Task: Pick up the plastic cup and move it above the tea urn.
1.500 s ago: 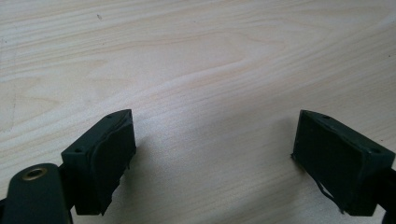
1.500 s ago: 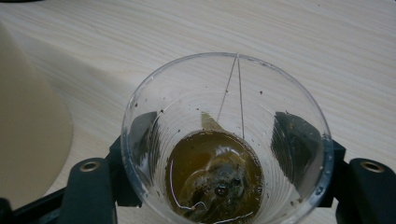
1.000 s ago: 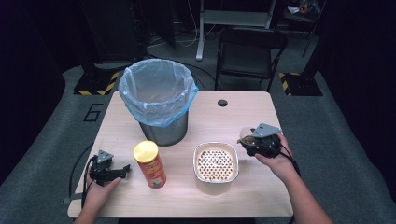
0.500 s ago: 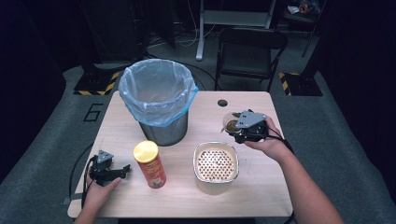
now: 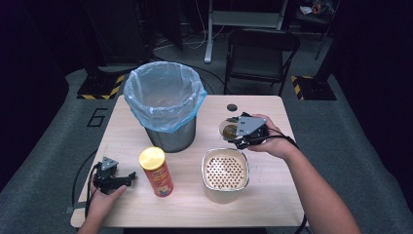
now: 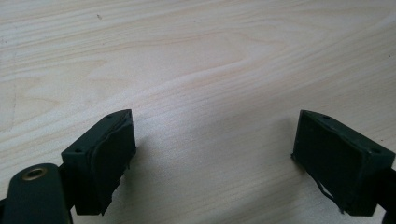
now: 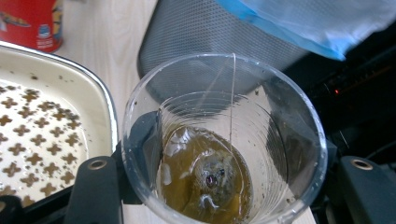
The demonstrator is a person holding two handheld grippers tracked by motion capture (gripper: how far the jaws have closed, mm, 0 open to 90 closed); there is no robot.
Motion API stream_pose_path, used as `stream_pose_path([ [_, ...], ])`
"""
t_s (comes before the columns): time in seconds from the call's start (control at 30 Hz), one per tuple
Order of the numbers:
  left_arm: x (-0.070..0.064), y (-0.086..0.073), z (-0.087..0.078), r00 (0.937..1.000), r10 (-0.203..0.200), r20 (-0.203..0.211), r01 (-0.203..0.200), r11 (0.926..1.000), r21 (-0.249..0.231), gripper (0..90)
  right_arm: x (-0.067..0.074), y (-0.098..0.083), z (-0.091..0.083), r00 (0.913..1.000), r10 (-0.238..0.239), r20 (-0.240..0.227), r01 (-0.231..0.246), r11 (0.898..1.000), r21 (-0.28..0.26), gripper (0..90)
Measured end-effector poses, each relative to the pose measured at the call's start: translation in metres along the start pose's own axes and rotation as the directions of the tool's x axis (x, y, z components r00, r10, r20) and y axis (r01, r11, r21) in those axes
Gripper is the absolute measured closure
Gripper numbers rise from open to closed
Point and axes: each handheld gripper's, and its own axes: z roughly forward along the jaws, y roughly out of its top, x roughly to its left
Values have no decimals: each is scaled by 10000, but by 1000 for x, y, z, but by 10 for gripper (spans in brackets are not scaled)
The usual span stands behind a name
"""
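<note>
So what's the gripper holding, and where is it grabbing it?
The right gripper holds a clear plastic cup with a tea bag, clamped by its sides. The left gripper holds nothing.

Both our hands on grippers, L resting, R raised.
Our left gripper (image 5: pixel 127 177) sits low w/ jaws wide apart; our right gripper (image 5: pixel 231 130) is held up, jaws clamped.
</note>
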Motion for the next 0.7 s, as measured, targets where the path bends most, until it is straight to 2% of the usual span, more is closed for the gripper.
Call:
stream_pose_path([
  [0.13, -1, 0, -2, 10000, 20, 50, -20, 9999, 156, 125, 3, 5, 5, 9990, -430, -90, 430, 9991, -34, 360],
  [0.17, -1, 0, -2, 9999, 99, 51, -100, 9998, 176, 125, 4, 5, 7, 9990, -427, -108, 426, 9991, -46, 359],
  [0.23, -2, -1, -2, 10000, -13, 85, 13, 10000, 32, 125, 4, 4, 9, 9990, -454, -59, 454, 9990, 0, 359],
  [0.33, -2, -2, -4, 9996, 165, 209, -168, 9997, 164, 126, 4, 1, 11, 9989, -458, 31, 458, 9989, -23, 359],
  [0.47, -4, -4, -6, 9993, 258, 266, -261, 9996, 91, 129, 5, -4, 10, 9988, -492, 5, 491, 9988, 85, 359],
  [0.53, -4, -6, -7, 9991, 252, 341, -254, 9997, 36, 129, 5, -8, 10, 9973, -729, 44, 727, 9971, 239, 359],
  [0.57, -4, -6, -7, 9990, 293, 343, -296, 9995, 88, 129, 5, -9, 9, 9978, -665, -41, 666, 9973, 311, 359],
  [0.7, -4, -6, -7, 9989, 325, 324, -329, 9994, 112, 129, 6, -9, 8, 9955, -950, 67, 947, 9948, 373, 360],
])
